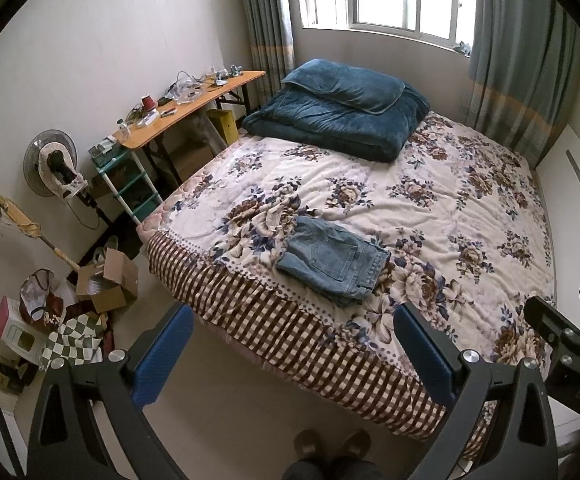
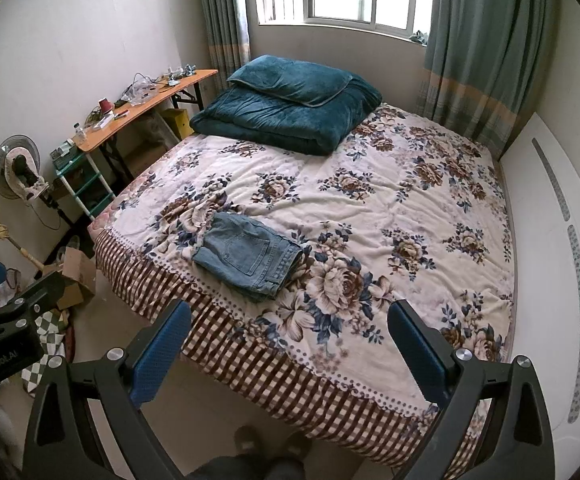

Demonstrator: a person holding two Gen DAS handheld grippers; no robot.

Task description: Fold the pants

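Folded blue denim pants [image 1: 332, 261] sit compact near the floral bedspread's [image 1: 430, 208] edge: heavy, stiff-ish, non-slip. Best pinched at the thick stacked edge. Left gripper [image 1: 294, 354] and right gripper [image 2: 288, 350] both gape wide, empty, well clear.

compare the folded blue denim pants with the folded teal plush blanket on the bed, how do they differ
The folded blue denim pants are a small, flat bundle near the foot edge of the bed; the folded teal plush blanket is far bulkier and sits at the head end under the window. The pants are faded light-blue denim with a stitched pocket showing; the blanket is dark, fuzzy teal. A teal plush pillow lies on the blanket; nothing lies on the pants. Both are folded and rest on the floral bedspread.
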